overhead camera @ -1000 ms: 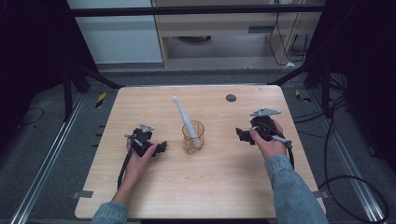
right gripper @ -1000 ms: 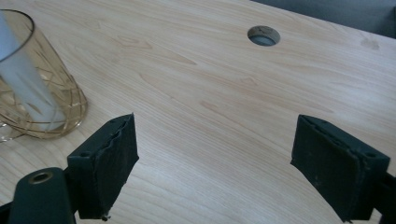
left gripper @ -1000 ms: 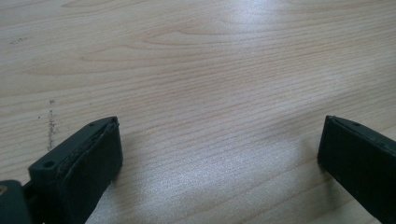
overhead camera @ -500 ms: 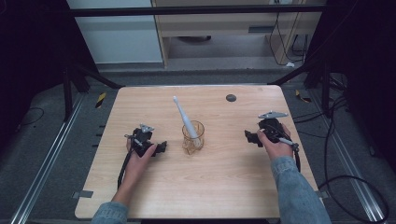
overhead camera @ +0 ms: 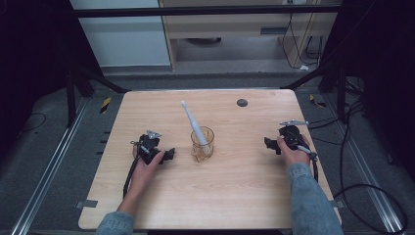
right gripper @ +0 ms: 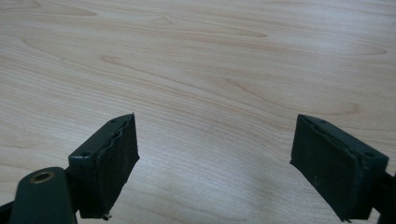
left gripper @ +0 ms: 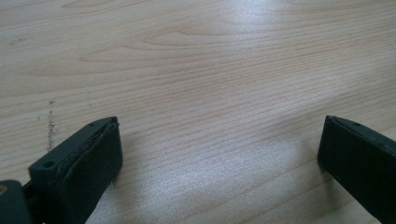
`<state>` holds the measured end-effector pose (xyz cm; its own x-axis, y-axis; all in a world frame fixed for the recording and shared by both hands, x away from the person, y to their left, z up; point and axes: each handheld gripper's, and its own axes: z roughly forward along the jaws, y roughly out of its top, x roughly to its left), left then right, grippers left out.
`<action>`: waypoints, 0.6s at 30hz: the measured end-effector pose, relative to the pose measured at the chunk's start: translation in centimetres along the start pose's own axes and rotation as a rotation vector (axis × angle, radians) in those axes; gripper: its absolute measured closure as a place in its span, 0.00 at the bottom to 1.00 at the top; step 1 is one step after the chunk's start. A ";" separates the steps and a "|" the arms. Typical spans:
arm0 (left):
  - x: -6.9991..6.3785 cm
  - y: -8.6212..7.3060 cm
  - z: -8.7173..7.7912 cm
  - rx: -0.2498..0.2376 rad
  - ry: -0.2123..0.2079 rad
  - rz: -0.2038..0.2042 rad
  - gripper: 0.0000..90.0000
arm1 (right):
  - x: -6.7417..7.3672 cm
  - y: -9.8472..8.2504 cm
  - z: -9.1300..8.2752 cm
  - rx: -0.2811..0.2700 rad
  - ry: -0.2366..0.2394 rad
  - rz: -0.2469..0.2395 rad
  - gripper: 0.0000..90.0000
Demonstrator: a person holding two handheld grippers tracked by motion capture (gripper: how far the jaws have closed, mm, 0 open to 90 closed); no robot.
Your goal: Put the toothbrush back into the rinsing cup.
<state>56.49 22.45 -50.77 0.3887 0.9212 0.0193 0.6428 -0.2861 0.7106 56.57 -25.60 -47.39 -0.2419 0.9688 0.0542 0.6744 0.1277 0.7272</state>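
Note:
An amber glass cup (overhead camera: pixel 202 143) stands at the middle of the wooden table (overhead camera: pixel 230 196) with a white toothbrush (overhead camera: pixel 194 125) leaning in it, head up and to the far left. My left gripper (overhead camera: pixel 169 154) rests on the table left of the cup, held by a hand, jaws apart. My right gripper (overhead camera: pixel 268 144) sits low near the right edge, apart from the cup. In the left gripper view, my left gripper (left gripper: pixel 219 149) is open over bare wood. In the right gripper view, my right gripper (right gripper: pixel 215 158) is open too, nothing between its jaws.
A small dark round disc (overhead camera: pixel 242 103) lies near the table's far edge. Cables (overhead camera: pixel 359 147) trail over the floor to the right. A metal rail (overhead camera: pixel 44 181) runs along the left side. Black frame bars stand behind the table.
My right gripper has drawn away to the right and slightly nearer, towards the table's right edge. The left gripper, cup and toothbrush have stayed put.

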 end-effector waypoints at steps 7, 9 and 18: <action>0.0 0.0 0.0 0.000 0.000 0.000 0.00 | -0.1 -0.3 1.2 -0.006 0.000 0.046 0.14; 0.0 0.0 0.0 0.000 0.000 0.001 0.00 | 0.0 -0.4 1.6 -0.009 -0.001 0.049 0.14; 0.0 0.0 0.0 -0.001 0.000 0.000 0.00 | 0.9 -0.8 3.2 -0.005 -0.040 0.028 0.12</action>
<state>56.53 22.43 -50.78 0.3885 0.9213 0.0189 0.6424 -0.2855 0.7112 58.04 -24.20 -50.16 -0.1953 0.9796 0.0471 0.6770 0.0999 0.7292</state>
